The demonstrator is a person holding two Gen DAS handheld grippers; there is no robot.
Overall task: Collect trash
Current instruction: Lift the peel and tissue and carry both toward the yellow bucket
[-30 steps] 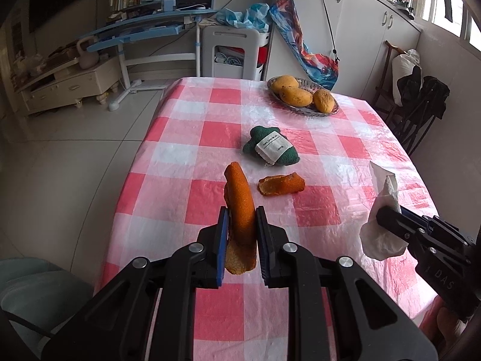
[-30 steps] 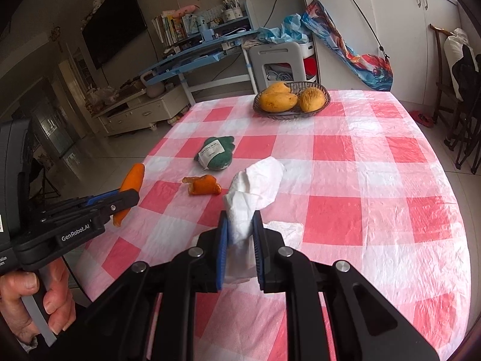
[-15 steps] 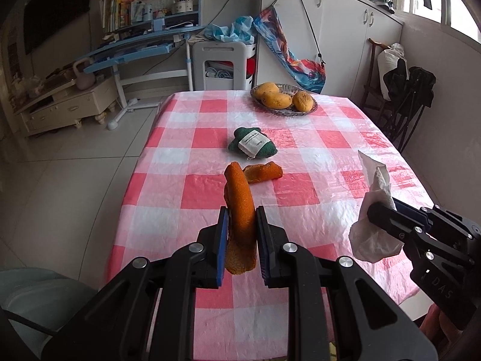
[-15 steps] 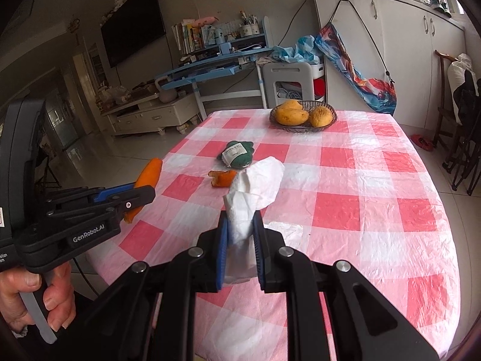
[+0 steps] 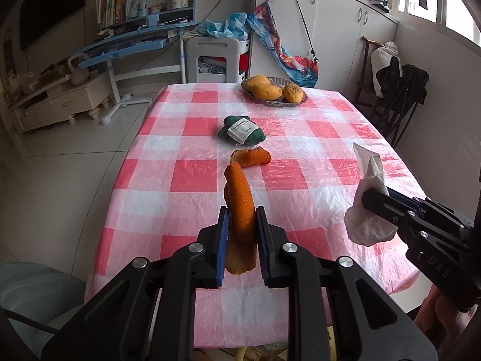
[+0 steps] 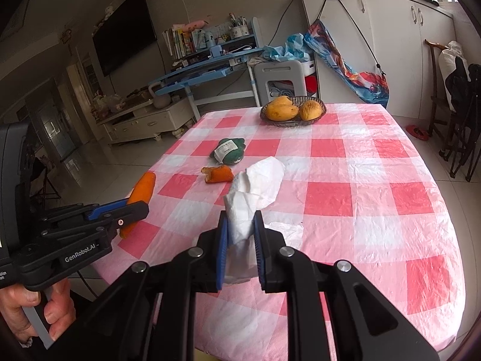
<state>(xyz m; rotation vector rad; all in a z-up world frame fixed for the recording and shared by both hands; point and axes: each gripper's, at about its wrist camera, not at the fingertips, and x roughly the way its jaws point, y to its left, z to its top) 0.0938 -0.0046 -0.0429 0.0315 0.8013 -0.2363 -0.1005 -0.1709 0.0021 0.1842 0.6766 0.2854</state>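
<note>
Both hand-held grippers pulled back from table [image 5: 300, 156], peel [image 5: 240, 216], tissue [image 6: 252, 192] clamped

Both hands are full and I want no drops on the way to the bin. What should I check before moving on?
1. Left gripper jaws clamp the orange peel: ok.
2. Right gripper jaws clamp the white tissue: ok.
3. Both loads lifted off the checked tablecloth: ok.
4. Grippers apart, not colliding: ok.
5. Bin position: cannot tell, none in view.
6. Table cleared: not ok, a second peel piece remains.
</note>
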